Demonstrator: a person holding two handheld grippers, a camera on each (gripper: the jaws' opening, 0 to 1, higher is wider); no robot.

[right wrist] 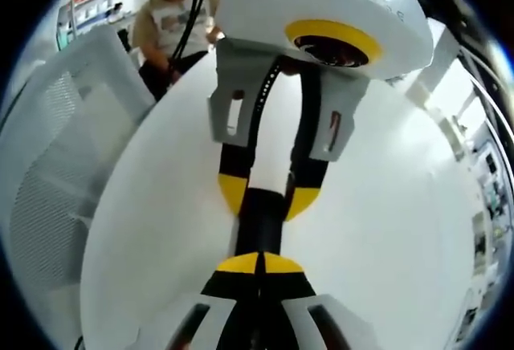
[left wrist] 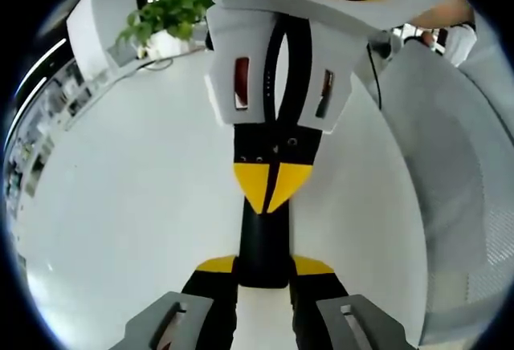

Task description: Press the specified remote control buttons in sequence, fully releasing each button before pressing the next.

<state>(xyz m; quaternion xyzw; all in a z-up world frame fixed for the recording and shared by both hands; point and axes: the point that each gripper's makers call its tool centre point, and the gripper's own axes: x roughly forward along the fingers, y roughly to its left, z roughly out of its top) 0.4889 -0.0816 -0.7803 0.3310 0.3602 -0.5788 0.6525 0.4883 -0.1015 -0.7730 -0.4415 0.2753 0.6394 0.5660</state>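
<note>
Spreading under both grippers and well out past them on every side: white round table [left wrist: 120,205]. Standing at the table's edge, off to one side of the facing pair: pale mesh chair [right wrist: 48,197]. Seated beyond the far side of the left gripper, past the table's rim: person [right wrist: 173,21] in a light top, with a dark cable hanging in front. Far behind the right gripper, at the table's far edge: white pot [left wrist: 169,45] holding a leafy green plant [left wrist: 165,11].

Meeting nose to nose over the table, each pointing straight at the other:
- left gripper [left wrist: 265,266], jaws parted just enough to clamp the black remote control [left wrist: 263,242] between its yellow tips, one tip on each long side.
- right gripper [right wrist: 261,263], clenched with nothing between the jaws, yellow tips pressed together into a single wedge. Set at the end of the remote control that faces away from the left gripper; cannot tell whether actually bearing down on a button.

Lying lengthwise along the line joining the two grippers, long axis running from one set of tips to the other. Button face too dark to read.
</note>
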